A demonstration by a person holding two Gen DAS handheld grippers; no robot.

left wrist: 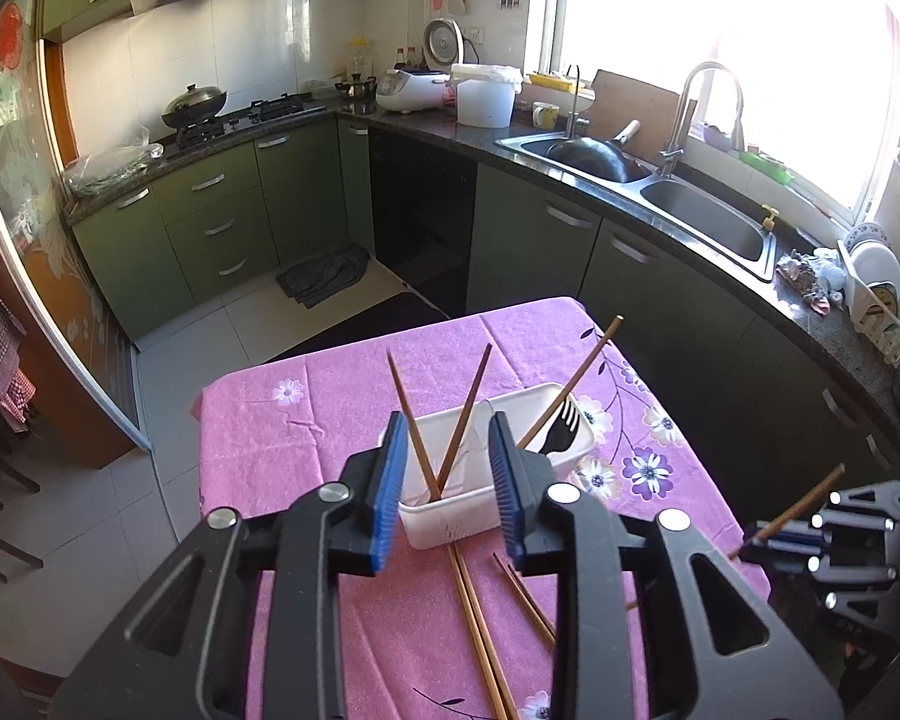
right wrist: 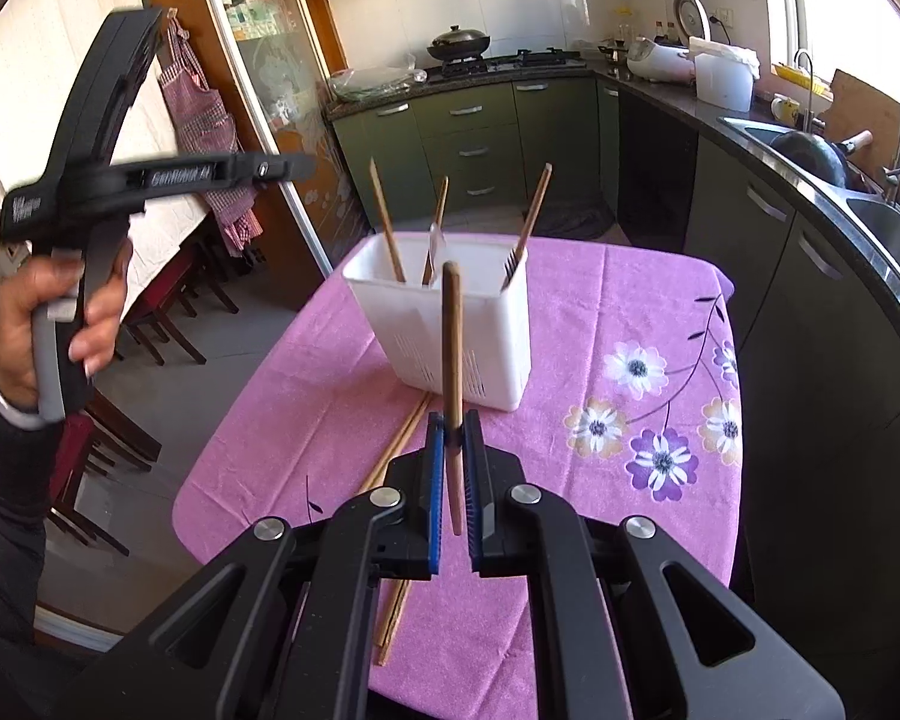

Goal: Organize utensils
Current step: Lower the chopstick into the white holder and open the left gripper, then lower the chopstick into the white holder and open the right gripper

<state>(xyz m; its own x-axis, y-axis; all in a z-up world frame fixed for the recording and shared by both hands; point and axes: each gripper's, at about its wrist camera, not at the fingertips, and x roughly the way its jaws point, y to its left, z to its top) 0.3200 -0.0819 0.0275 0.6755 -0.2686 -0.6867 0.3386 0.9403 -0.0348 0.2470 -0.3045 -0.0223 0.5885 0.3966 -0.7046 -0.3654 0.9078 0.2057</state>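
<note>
A white utensil bin (left wrist: 450, 519) (right wrist: 438, 330) stands on the pink flowered tablecloth (left wrist: 306, 450). In it lean three wooden chopsticks (left wrist: 411, 420) and a dark fork (left wrist: 561, 426) (right wrist: 513, 258). My left gripper (left wrist: 447, 426) hovers over the bin, open, with nothing pressed between its blue pads. It also shows at the upper left of the right wrist view (right wrist: 294, 167), in a hand. My right gripper (right wrist: 453, 420) is shut on one wooden chopstick (right wrist: 452, 330), held upright in front of the bin; it is at the right edge of the left wrist view (left wrist: 750, 549). Loose chopsticks (left wrist: 480, 630) (right wrist: 399, 444) lie on the cloth.
The table's far edge faces green kitchen cabinets (left wrist: 222, 228) and a dark counter with a double sink (left wrist: 708, 216) along the right. A dish rack (left wrist: 870, 294) sits on the counter at right. Dark wooden chairs (right wrist: 168, 312) stand to the left of the table.
</note>
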